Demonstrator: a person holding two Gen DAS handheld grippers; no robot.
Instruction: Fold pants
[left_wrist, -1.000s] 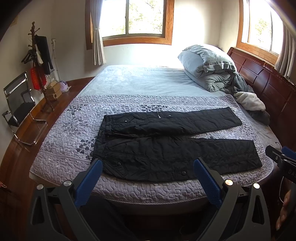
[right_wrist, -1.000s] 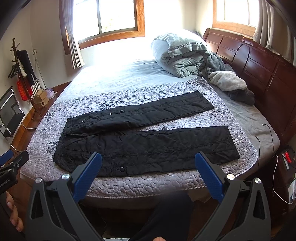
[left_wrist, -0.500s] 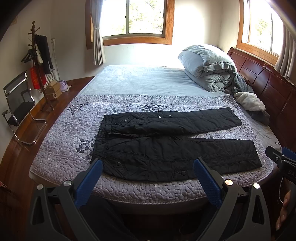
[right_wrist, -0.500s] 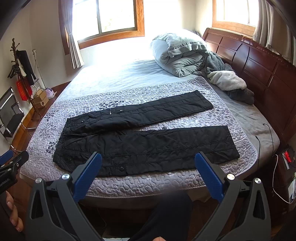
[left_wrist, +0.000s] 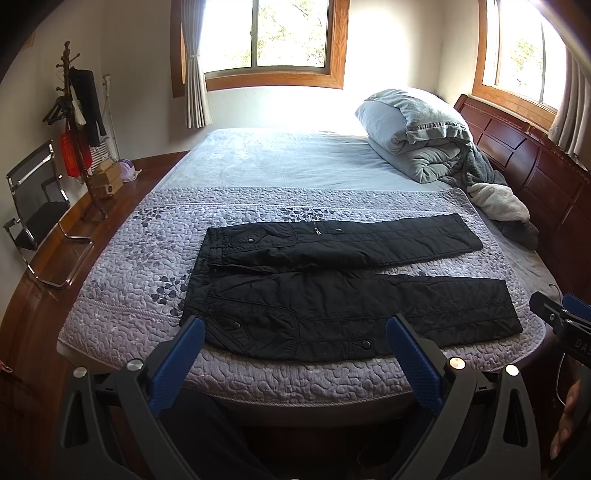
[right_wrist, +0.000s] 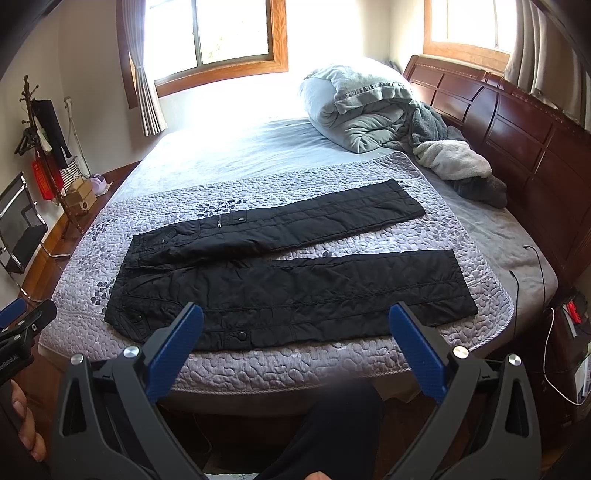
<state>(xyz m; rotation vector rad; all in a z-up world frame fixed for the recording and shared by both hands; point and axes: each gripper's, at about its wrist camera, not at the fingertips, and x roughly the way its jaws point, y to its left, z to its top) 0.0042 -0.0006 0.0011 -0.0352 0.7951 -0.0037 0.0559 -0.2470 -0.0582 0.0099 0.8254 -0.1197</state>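
Black quilted pants (left_wrist: 332, 295) lie flat on a purple quilted bedspread (left_wrist: 140, 266), waist to the left, both legs stretched to the right and slightly apart. They also show in the right wrist view (right_wrist: 288, 280). My left gripper (left_wrist: 295, 328) is open and empty, held in front of the bed's near edge, short of the near leg. My right gripper (right_wrist: 295, 317) is open and empty, also in front of the bed's near edge. Each gripper shows at the edge of the other's view.
A folded grey duvet (left_wrist: 417, 136) and loose blankets (left_wrist: 498, 199) lie at the bed's far right by the wooden headboard (left_wrist: 546, 177). A coat rack (left_wrist: 77, 122) and a chair (left_wrist: 33, 206) stand at the left. A cable (right_wrist: 535, 266) lies on the bed's right side.
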